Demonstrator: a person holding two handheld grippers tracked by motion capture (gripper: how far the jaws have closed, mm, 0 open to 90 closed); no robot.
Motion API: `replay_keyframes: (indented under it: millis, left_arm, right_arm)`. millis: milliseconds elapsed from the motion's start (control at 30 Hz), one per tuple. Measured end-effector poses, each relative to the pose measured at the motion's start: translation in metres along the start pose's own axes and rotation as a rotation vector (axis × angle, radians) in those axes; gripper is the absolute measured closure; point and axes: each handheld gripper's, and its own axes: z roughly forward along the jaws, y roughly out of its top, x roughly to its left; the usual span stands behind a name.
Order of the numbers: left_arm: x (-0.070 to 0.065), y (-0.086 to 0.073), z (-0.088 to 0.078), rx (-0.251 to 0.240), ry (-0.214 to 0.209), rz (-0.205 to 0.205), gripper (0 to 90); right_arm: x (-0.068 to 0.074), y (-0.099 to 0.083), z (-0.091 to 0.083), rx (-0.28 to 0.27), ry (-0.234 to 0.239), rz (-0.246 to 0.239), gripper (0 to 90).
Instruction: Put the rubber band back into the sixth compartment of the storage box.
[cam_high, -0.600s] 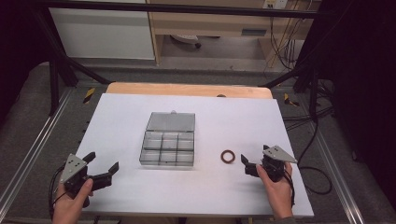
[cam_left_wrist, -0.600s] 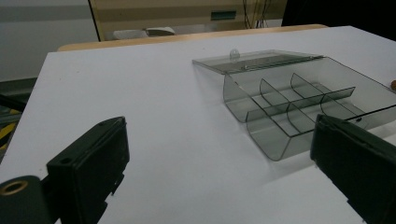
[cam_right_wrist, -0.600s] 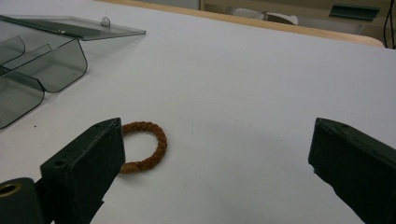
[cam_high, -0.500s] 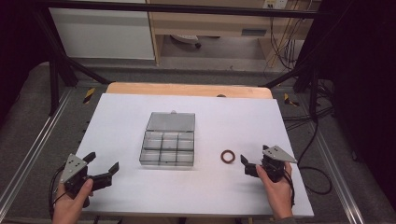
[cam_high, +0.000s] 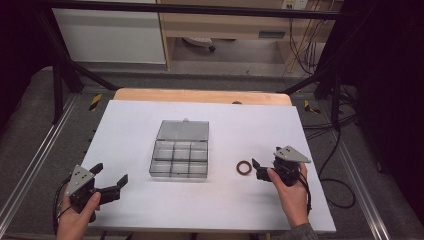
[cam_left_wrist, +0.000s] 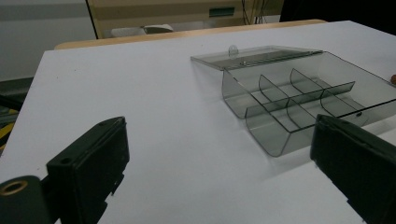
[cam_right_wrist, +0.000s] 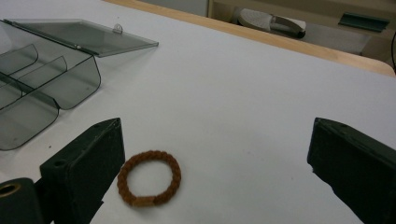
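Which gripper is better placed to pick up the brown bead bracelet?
Right. The right gripper sits open just beside the bracelet; the left gripper is across the box.

Smoky, see-through plastic for the compartment box (cam_high: 180, 155), glossy and smooth, its lid (cam_left_wrist: 254, 56) likewise. Matt white sheet over the table (cam_high: 225, 125) (pale wood showing along the far edge). Brown beaded bracelet (cam_right_wrist: 149, 178), dull and knobbly; matt black jaws on the right gripper (cam_right_wrist: 215, 172).

Looks like a lab recording setup — white-topped desk (cam_high: 210, 210) boxed in by a black metal frame (cam_high: 60, 75), cables (cam_high: 305, 45) dangling behind, grey floor mats (cam_high: 30, 130) — definitely no home.
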Motion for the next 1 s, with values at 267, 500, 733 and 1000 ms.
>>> replay_keyframes:
  millis: [267, 500, 733, 1000]
  left_arm:
    - [-0.002, 0.000, 0.001, 0.001, -0.012, 0.004, 4.5]
    - [-0.003, 0.001, 0.003, 0.008, -0.011, 0.007, 4.6]
    - [-0.003, 0.001, 0.003, 0.008, -0.014, 0.010, 4.6]
    - [-0.003, 0.001, 0.004, 0.014, -0.017, 0.009, 4.6]
  right_arm:
    - [0.009, 0.012, 0.021, 0.031, 0.015, -0.044, 3.9]
    - [0.017, 0.008, 0.041, 0.105, 0.049, -0.033, 4.2]
    - [0.023, 0.004, 0.045, 0.144, 0.082, -0.032, 4.2]
    - [0.028, -0.004, 0.048, 0.180, 0.102, 0.020, 4.6]
